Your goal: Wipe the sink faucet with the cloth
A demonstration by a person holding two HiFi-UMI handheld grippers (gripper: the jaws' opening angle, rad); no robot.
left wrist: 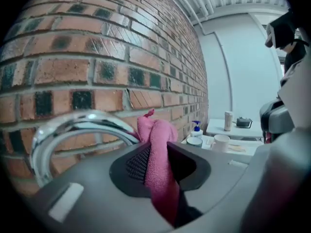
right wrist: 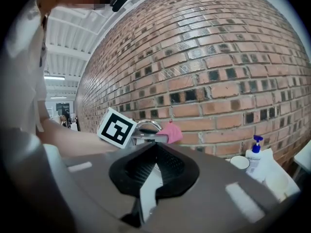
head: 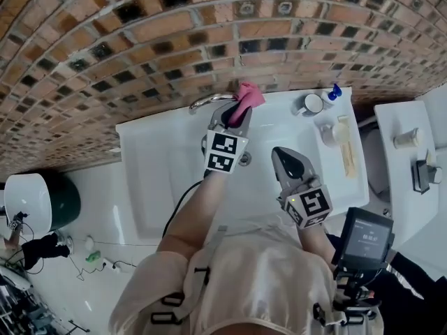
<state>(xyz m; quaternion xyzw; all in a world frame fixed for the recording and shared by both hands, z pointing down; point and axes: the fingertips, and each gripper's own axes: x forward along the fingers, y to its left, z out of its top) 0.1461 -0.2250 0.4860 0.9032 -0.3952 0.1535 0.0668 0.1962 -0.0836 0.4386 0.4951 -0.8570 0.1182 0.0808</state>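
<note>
A curved chrome faucet [head: 208, 101] stands at the back of the white sink [head: 150, 166], against the brick wall. My left gripper [head: 235, 115] is shut on a pink cloth [head: 248, 94], whose bunched top sticks out past the fingertips just right of the faucet's arch. In the left gripper view the cloth [left wrist: 159, 164] hangs between the jaws, right beside the faucet [left wrist: 73, 128]; I cannot tell whether they touch. My right gripper [head: 288, 160] hovers over the basin, nearer to me, shut and holding nothing. In the right gripper view its tips [right wrist: 156, 145] meet, and beyond them are the faucet [right wrist: 146, 126] and the cloth [right wrist: 171, 132].
On the sink's right ledge stand a white mug [head: 310, 104] and a soap bottle with a blue pump [head: 334, 92]. A white side table [head: 391, 128] with small items lies further right. A black device [head: 364, 236] hangs near my right arm. A white-topped bin [head: 29, 201] stands left.
</note>
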